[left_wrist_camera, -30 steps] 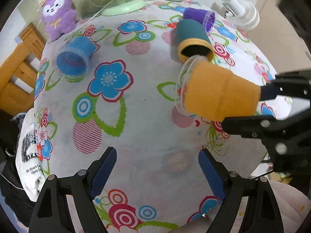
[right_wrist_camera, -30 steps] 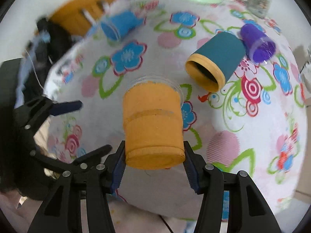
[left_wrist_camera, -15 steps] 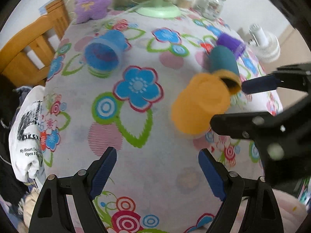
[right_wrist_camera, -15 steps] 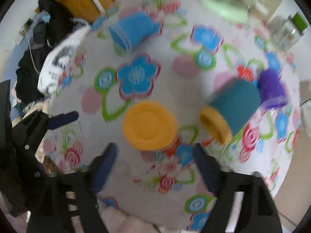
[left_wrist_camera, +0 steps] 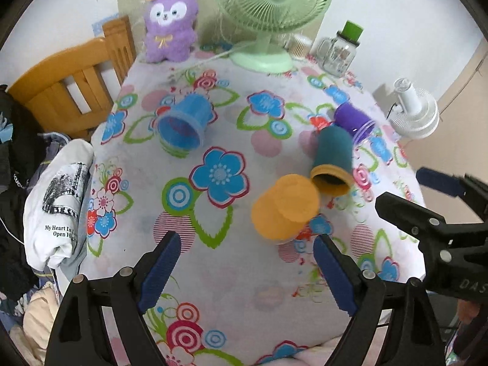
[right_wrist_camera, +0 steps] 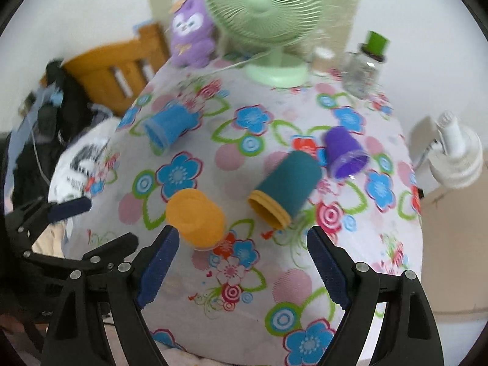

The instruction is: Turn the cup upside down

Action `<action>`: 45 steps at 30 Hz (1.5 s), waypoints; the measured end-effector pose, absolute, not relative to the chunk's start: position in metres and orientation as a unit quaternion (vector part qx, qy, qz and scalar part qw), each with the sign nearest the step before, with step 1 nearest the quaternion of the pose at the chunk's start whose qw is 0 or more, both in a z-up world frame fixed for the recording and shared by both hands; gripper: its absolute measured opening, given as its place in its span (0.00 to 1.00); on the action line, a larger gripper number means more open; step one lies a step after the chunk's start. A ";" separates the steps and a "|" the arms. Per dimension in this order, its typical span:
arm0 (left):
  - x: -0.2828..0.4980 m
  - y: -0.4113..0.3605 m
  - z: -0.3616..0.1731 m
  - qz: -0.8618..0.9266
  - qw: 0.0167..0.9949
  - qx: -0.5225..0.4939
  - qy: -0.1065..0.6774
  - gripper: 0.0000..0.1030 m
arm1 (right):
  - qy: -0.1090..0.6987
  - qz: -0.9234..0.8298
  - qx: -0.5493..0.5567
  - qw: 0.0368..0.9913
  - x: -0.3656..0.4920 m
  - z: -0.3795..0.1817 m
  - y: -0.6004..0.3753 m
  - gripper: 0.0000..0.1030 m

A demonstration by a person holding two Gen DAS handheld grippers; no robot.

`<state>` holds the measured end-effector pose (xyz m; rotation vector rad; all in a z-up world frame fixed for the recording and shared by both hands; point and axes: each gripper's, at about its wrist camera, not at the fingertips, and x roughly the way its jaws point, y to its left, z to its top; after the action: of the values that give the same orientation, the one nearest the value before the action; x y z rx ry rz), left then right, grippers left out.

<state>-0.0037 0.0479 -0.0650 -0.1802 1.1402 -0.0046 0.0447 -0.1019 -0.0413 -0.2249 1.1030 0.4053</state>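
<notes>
A: Left wrist view? 
B: Left gripper (left_wrist_camera: 247,271) jaws apart, empty; orange cup (left_wrist_camera: 285,210) stands upside down at centre right on the tabletop (left_wrist_camera: 244,289), probably touching the teal cup (left_wrist_camera: 332,158). 
A: Right wrist view? 
B: Right gripper (right_wrist_camera: 241,262) jaws apart; orange cup (right_wrist_camera: 195,218) left of centre, blurred.

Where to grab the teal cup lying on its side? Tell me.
Grip the teal cup across its round wall, midway along. It lies on its side, yellow-rimmed mouth facing near-left, so bring the right hand-held gripper down from above, straddling it.
</notes>
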 end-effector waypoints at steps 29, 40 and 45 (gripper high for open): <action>-0.043 0.010 -0.007 0.067 0.875 -0.090 0.472 0.96 | 0.451 0.103 -0.029 0.886 -0.001 0.008 -0.171 0.93; -0.044 0.009 -0.005 0.069 0.874 -0.090 0.472 0.97 | 0.448 0.103 -0.027 0.887 -0.001 0.009 -0.173 0.93; -0.044 0.010 -0.005 0.069 0.874 -0.092 0.473 0.97 | 0.451 0.102 -0.027 0.886 -0.002 0.008 -0.174 0.93</action>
<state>-0.0438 0.0096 -0.0049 -0.1923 0.9876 0.1433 -0.0017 -0.1736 0.0084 -0.0565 0.9375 0.2121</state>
